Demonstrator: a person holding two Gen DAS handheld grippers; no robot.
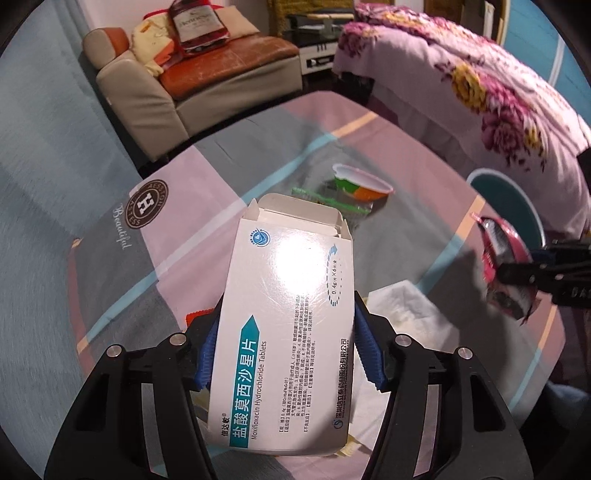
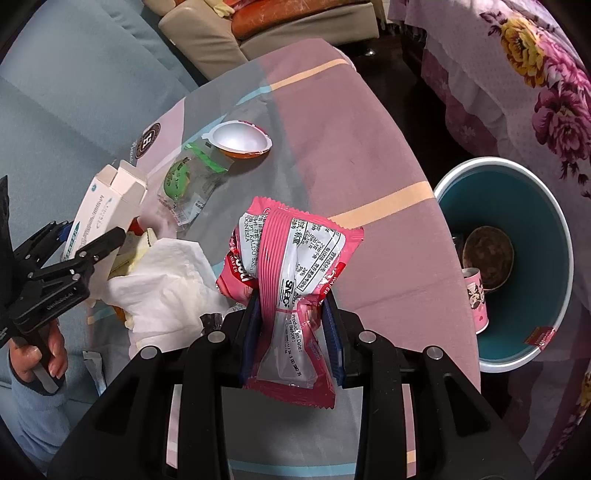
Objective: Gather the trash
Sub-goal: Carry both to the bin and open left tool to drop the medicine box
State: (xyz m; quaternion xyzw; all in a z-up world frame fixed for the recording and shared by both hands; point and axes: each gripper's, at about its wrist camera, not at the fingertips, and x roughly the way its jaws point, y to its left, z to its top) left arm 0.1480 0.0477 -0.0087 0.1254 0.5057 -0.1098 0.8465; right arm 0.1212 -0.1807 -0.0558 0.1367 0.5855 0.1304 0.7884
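Beyond the table (image 1: 258,122) stands a sofa (image 1: 192,74) with a red bag (image 1: 199,26); right of it, a flowered bedspread (image 1: 480,81)

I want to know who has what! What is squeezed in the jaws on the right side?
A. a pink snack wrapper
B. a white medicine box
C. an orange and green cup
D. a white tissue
A: in the right wrist view the pink snack wrapper is pinched in the right gripper; the medicine box is in the left gripper.
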